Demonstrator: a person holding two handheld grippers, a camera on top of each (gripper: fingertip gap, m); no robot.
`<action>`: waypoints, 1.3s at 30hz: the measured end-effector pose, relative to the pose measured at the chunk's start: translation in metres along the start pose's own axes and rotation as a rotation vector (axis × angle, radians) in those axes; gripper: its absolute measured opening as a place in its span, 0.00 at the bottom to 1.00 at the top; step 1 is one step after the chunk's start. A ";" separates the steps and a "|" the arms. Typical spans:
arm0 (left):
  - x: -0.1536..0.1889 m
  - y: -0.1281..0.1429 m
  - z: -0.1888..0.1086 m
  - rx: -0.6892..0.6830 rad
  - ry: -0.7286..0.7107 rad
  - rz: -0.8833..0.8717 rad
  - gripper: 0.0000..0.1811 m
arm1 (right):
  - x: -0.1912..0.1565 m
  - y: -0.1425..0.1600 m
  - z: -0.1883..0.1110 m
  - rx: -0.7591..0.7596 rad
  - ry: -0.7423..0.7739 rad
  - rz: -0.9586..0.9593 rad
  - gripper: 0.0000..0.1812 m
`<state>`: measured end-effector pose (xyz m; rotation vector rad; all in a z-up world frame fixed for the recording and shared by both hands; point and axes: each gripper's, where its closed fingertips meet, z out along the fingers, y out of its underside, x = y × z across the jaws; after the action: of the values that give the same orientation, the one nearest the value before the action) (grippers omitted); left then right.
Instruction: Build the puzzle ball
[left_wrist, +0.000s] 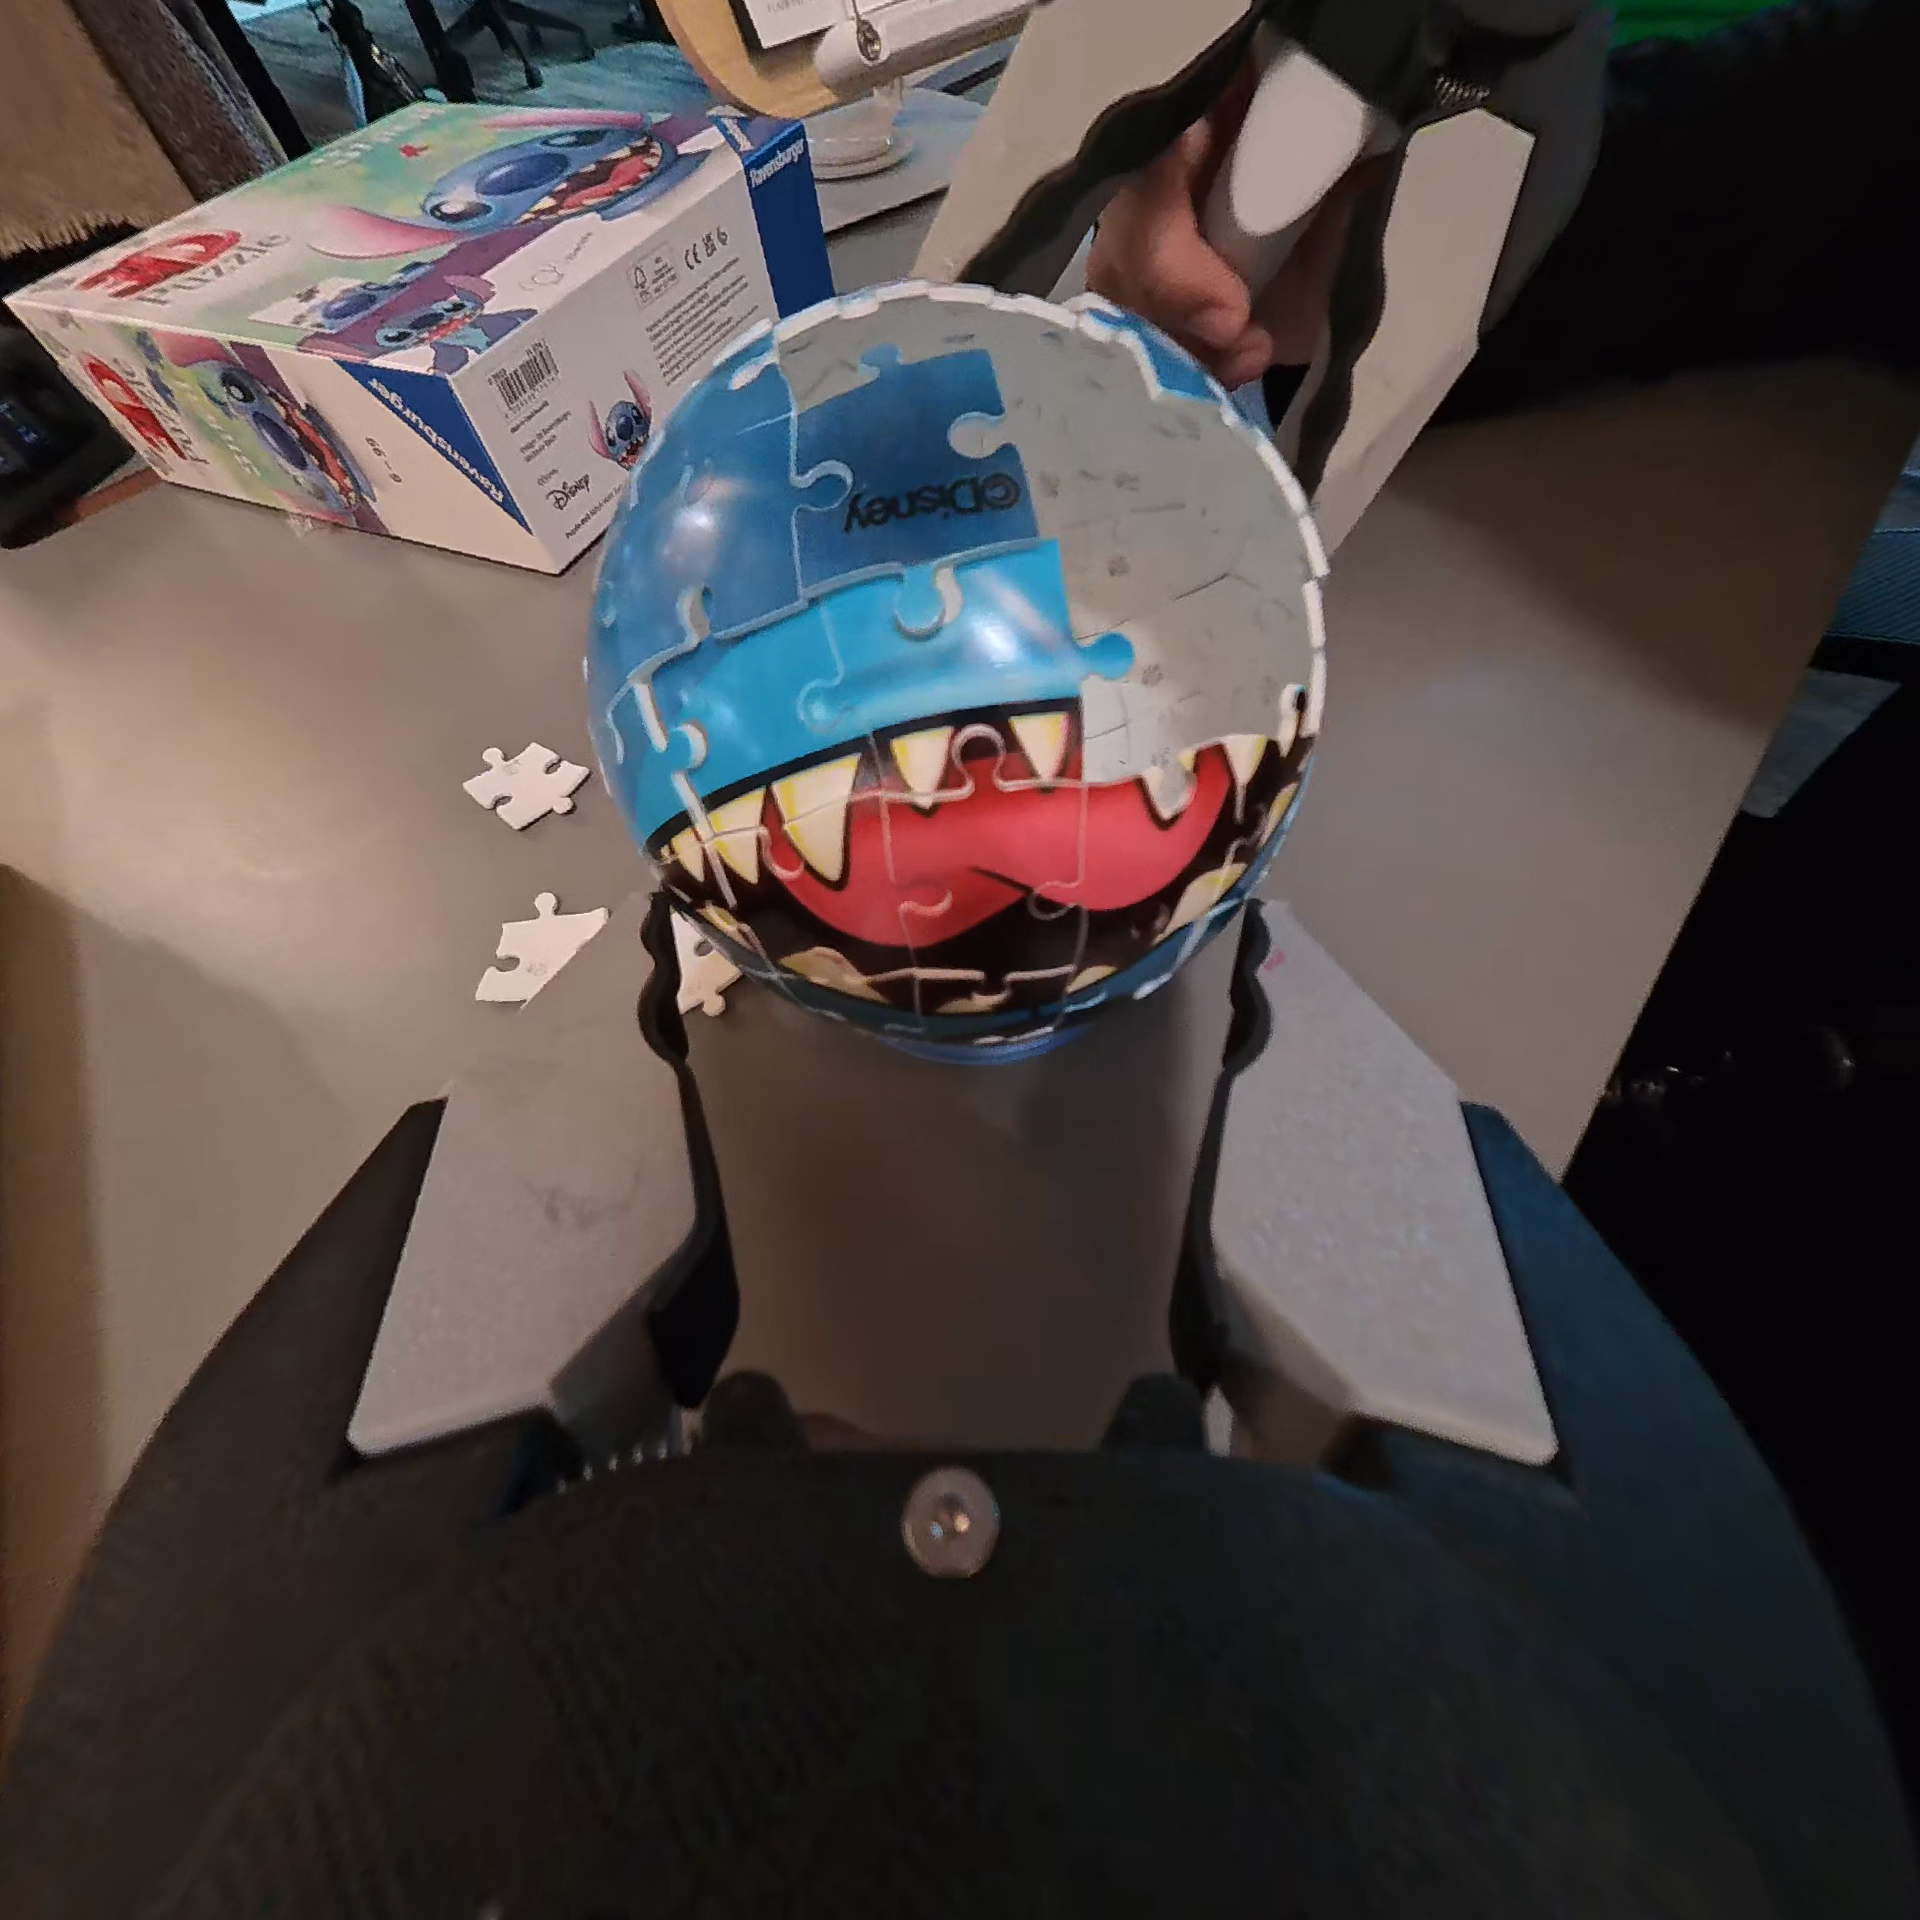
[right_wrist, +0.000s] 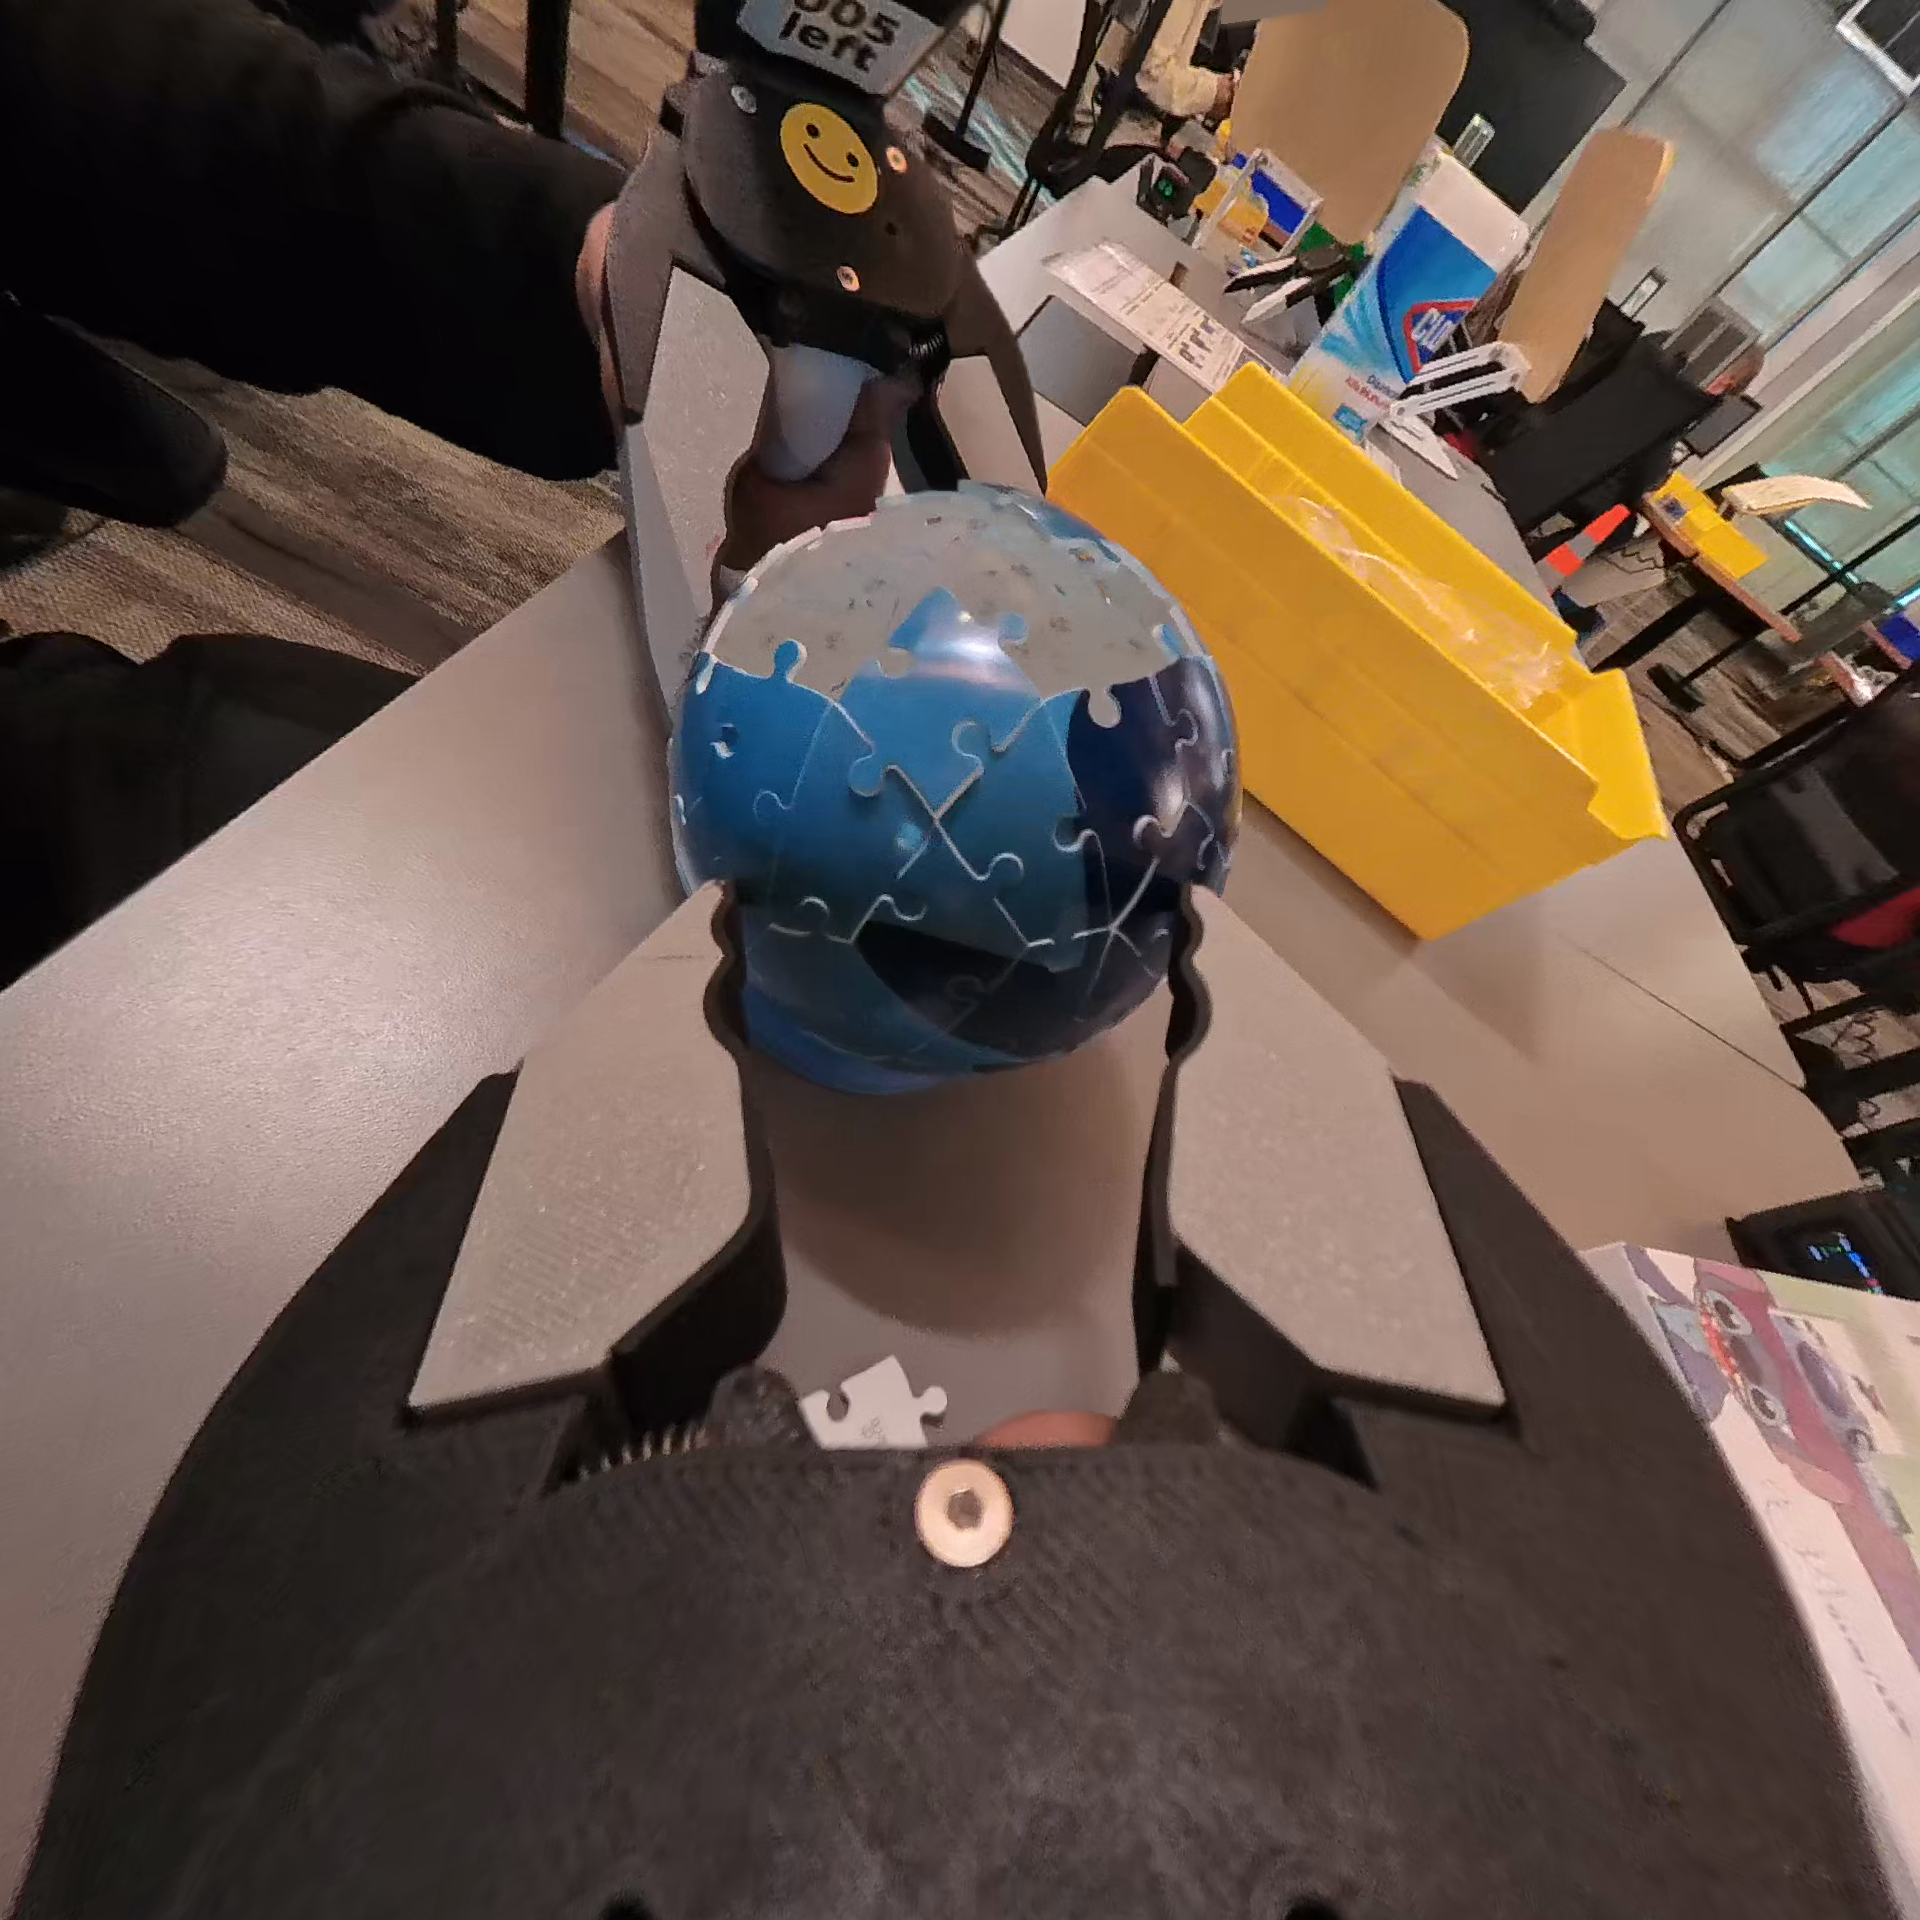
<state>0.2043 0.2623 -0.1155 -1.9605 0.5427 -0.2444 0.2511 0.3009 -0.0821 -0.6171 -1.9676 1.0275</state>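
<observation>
The puzzle ball (left_wrist: 935, 644) is a partly built shell, blue with a toothed red mouth. An open gap at its top shows the grey inside. It hangs above the grey table (left_wrist: 260, 727). My left gripper (left_wrist: 956, 935) is shut on its lower part. My right gripper (right_wrist: 956, 935) is shut on the same ball (right_wrist: 956, 790) from the opposite side, on plain blue pieces. The right gripper's fingers (left_wrist: 1423, 312) show behind the ball in the left wrist view. The left gripper's fingers (right_wrist: 665, 436) show behind it in the right wrist view. Loose white-backed pieces (left_wrist: 525, 784) lie on the table.
The puzzle box (left_wrist: 416, 343) lies at the far left of the table and also shows in the right wrist view (right_wrist: 1787, 1455). Yellow bins (right_wrist: 1351, 665) stand beyond the ball. One loose piece (right_wrist: 873, 1413) lies under the right gripper. The table edge (left_wrist: 1662, 883) runs close on the right.
</observation>
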 end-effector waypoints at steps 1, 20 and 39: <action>0.000 -0.001 -0.001 0.004 0.007 -0.015 0.57 | 0.000 0.001 -0.002 -0.007 -0.005 0.017 0.43; 0.045 0.023 -0.055 -0.003 -0.096 -0.174 0.51 | -0.019 0.119 -0.074 -0.523 -0.071 0.392 0.33; 0.144 -0.003 -0.002 -0.046 0.131 -0.109 0.39 | -0.022 0.119 -0.079 -0.465 -0.069 0.379 0.14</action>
<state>0.3308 0.1934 -0.1215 -2.0308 0.5302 -0.4351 0.3351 0.3852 -0.1648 -1.2619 -2.2188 0.8098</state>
